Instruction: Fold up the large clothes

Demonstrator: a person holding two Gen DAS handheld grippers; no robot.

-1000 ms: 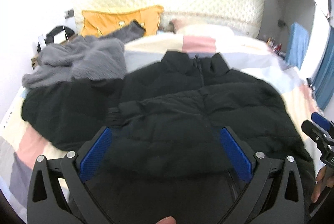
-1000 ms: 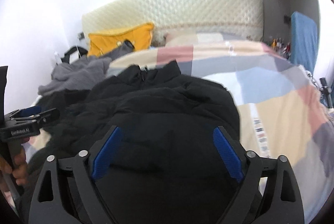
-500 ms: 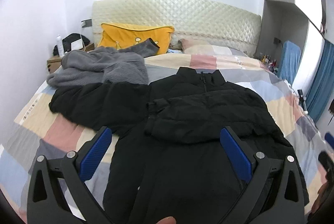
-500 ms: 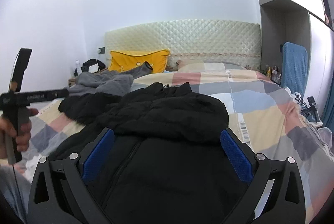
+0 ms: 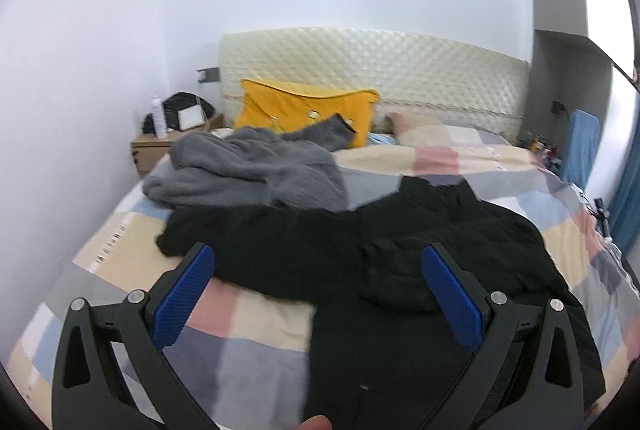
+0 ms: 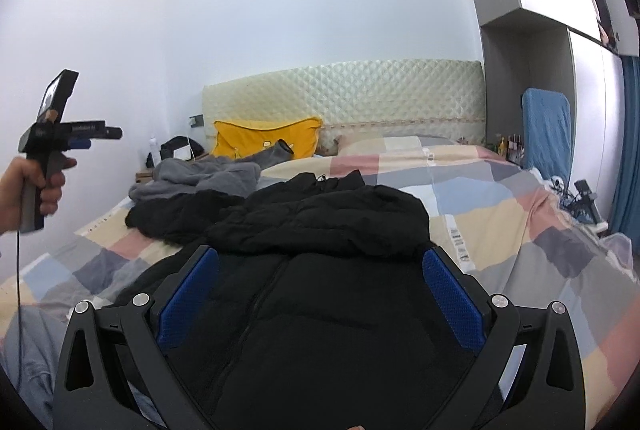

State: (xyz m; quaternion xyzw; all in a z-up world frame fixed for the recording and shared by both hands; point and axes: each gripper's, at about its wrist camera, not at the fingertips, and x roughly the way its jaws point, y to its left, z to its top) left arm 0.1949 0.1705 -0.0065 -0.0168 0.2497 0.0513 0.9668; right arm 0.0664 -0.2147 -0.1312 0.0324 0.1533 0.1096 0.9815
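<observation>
A black puffer jacket [image 6: 320, 222] lies face up on the bed, collar toward the headboard. One sleeve is folded across its chest [image 5: 420, 270]; the other sleeve [image 5: 248, 242] stretches out to the left. My left gripper [image 5: 318, 290] hovers open above the jacket's left side, nothing between its blue pads. In the right wrist view the left gripper [image 6: 108, 133] is raised at far left in a hand. My right gripper [image 6: 320, 294] stands open over the jacket's lower front, apart from the fabric.
A grey fleece garment [image 5: 248, 169] is heaped beyond the outstretched sleeve. A yellow pillow [image 5: 304, 109] leans on the quilted headboard [image 6: 360, 97]. The patchwork bedspread [image 6: 500, 213] shows bare to the right. A nightstand [image 5: 160, 145] stands at the left wall.
Both grippers have drawn back and risen from close over the jacket. The left view has swung left toward the outstretched sleeve. The right jaws stand a little wider.
</observation>
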